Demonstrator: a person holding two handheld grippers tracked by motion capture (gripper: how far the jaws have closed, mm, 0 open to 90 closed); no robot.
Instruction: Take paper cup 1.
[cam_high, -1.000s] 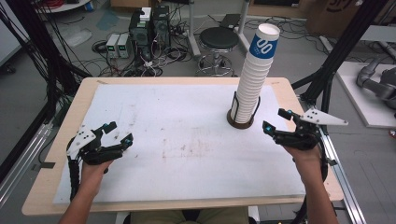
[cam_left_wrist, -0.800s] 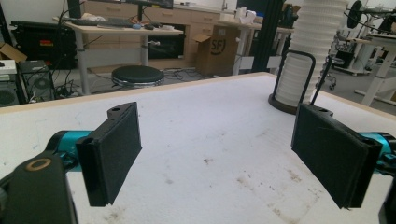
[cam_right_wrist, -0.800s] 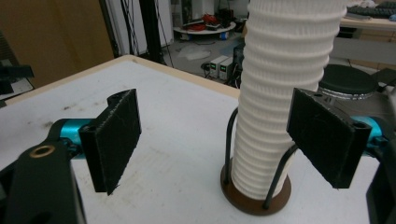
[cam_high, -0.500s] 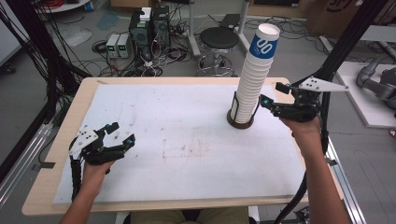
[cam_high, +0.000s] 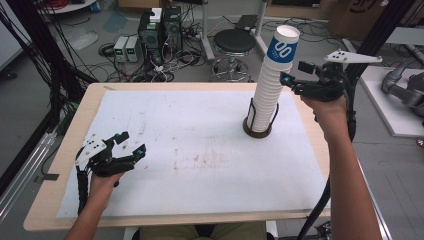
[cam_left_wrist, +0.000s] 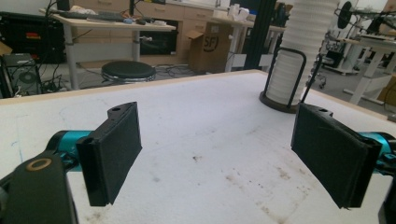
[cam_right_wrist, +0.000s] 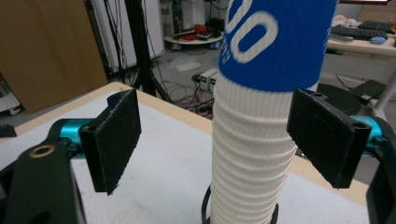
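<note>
Approaching cup stack (cam_high: 270, 85) with right hand-held gripper (cam_high: 296, 78), jaws wide apart, nothing held. Stack standing upright in wire holder (cam_high: 259, 125) at far right of worktop (cam_high: 200, 155). I am judging step as pre-grasp on top blue-sleeved cup (cam_right_wrist: 275, 42); cup sitting between jaws, nearer right one, untouched. Next move calling for centring, then closing. Left hand-held gripper (cam_high: 129, 150) resting open, well apart.

Both grippers (cam_high: 127, 145) (cam_high: 295, 75) were black with teal joints, flat padded jaws, grey three-cornered top plates and trailing black cables
</note>
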